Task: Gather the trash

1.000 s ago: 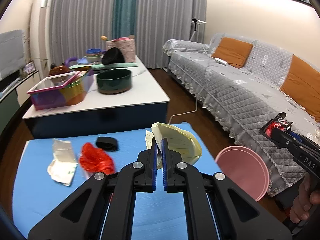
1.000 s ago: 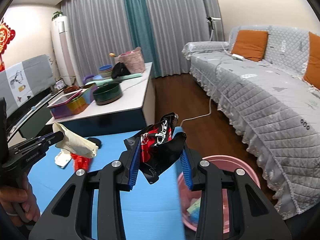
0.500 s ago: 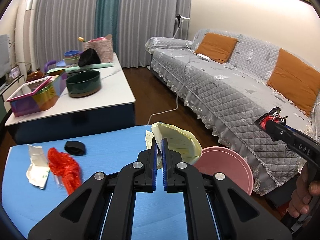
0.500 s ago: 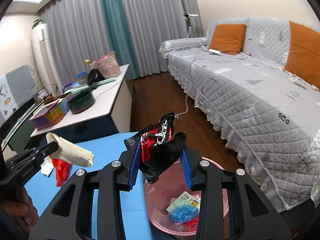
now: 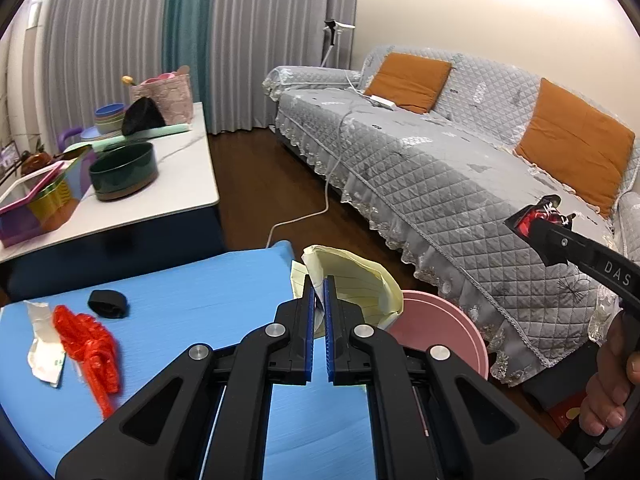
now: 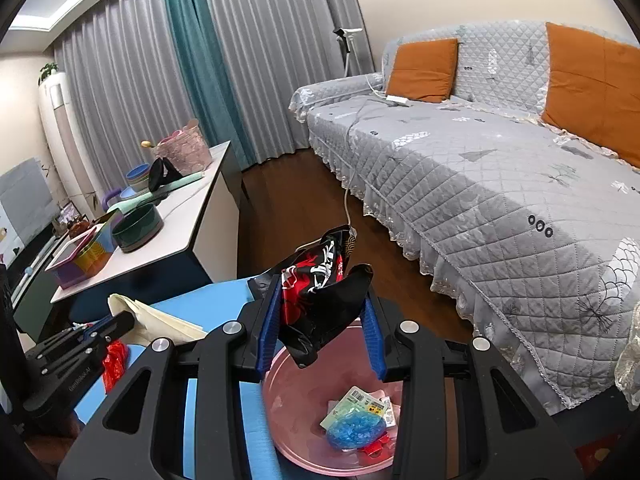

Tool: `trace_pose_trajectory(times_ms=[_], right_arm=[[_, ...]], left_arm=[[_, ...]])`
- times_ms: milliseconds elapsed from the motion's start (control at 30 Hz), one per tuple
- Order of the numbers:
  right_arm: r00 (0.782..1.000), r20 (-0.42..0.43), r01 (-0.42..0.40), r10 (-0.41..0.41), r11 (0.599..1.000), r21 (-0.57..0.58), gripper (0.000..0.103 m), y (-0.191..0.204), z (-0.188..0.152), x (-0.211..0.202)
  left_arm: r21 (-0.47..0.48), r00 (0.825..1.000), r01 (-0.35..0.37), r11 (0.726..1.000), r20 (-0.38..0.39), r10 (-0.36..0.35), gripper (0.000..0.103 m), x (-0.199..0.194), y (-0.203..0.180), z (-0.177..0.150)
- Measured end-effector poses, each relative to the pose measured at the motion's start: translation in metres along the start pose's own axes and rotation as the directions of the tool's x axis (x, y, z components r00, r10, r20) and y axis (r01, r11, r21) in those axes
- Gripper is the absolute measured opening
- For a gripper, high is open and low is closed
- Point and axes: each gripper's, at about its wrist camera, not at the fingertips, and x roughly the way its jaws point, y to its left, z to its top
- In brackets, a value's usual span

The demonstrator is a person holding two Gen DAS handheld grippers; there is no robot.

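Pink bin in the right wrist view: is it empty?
No, the pink bin already holds trash, including a blue crumpled wrapper and a printed packet on its bottom.

Readable markings on the two handheld grippers and one wrapper

The white letters "DAS" are seen on the black arm of the right gripper [image 5: 538, 222] in the left wrist view, the word being cut off where the hand begins. A faint embossed line, roughly "GenRobot.AI", is made out along the body of the left gripper [image 6: 120, 322] in the right wrist view. White brush-style characters are printed on the red and black snack wrapper [image 6: 320, 300], but they cannot be read. A barcode is shown on a packet [image 6: 358, 402] in the pink basin [image 6: 280, 392]; its digits are too small.
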Motion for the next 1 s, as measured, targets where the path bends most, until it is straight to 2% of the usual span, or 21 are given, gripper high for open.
trace_pose_trajectory(times_ms=[400,867,933,967,1000], right_arm=[[0.999,-0.038,0.033,-0.032,0.998,0.045,0.038,-0.021,-0.001,0.013],[0.996,-0.088,0.039,-0.034,0.998,0.055,0.039,-0.023,-0.004,0.026],[0.994,-0.101,0.040,-0.035,0.998,0.051,0.041,-0.023,-0.005,0.029],[0.994,-0.104,0.046,-0.040,0.998,0.051,0.048,-0.023,-0.006,0.030],[0.993,-0.105,0.053,-0.047,0.997,0.057,0.051,-0.024,-0.006,0.031]], left_arm=[[0.031,0.999,0.040,0.999,-0.031,-0.039,0.004,0.025,-0.031,-0.003],[0.029,0.995,0.073,0.997,-0.076,-0.070,0.004,0.048,-0.042,-0.010],[0.011,0.991,0.091,0.996,-0.096,-0.090,0.006,0.053,-0.041,-0.009],[-0.004,0.988,0.106,0.994,-0.109,-0.106,0.008,0.055,-0.040,-0.009],[-0.013,0.986,0.116,0.993,-0.118,-0.116,0.018,0.057,-0.039,-0.009]])
